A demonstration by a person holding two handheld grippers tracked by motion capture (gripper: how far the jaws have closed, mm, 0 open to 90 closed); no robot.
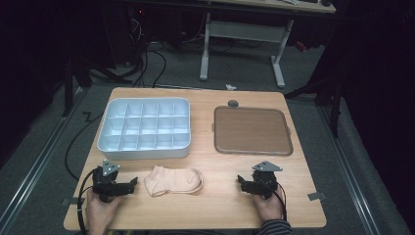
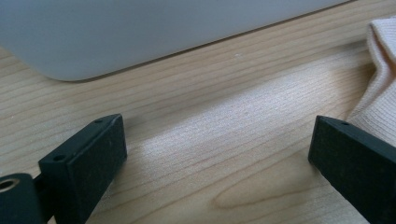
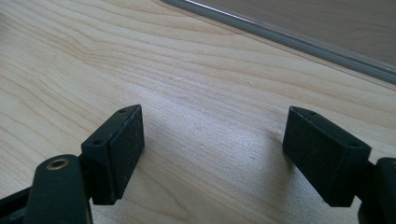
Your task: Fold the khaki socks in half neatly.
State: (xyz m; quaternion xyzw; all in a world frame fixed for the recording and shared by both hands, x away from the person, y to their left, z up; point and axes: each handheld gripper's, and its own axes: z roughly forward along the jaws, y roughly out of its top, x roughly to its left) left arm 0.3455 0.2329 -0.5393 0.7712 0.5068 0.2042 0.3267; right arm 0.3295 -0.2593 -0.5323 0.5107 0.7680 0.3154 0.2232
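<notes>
A pale pink sock [image 1: 173,180] lies flat on the wooden table [image 1: 215,161] near its front edge, between my two grippers. My left gripper [image 1: 130,184] rests on the table just left of the sock, jaws wide open and empty. In the left gripper view the left gripper [image 2: 217,128] has bare wood between its jaws, and the sock [image 2: 380,93] lies just beyond the right jaw. My right gripper [image 1: 243,181] sits to the right of the sock, well apart from it. Its jaws are open too, and the right gripper [image 3: 215,116] has nothing between them.
A white organiser box [image 1: 144,128] with several empty compartments stands at the back left, and its wall [image 2: 140,28] is close ahead of the left gripper. A brown tray [image 1: 252,130] lies at the back right, its rim [image 3: 303,44] ahead of the right gripper.
</notes>
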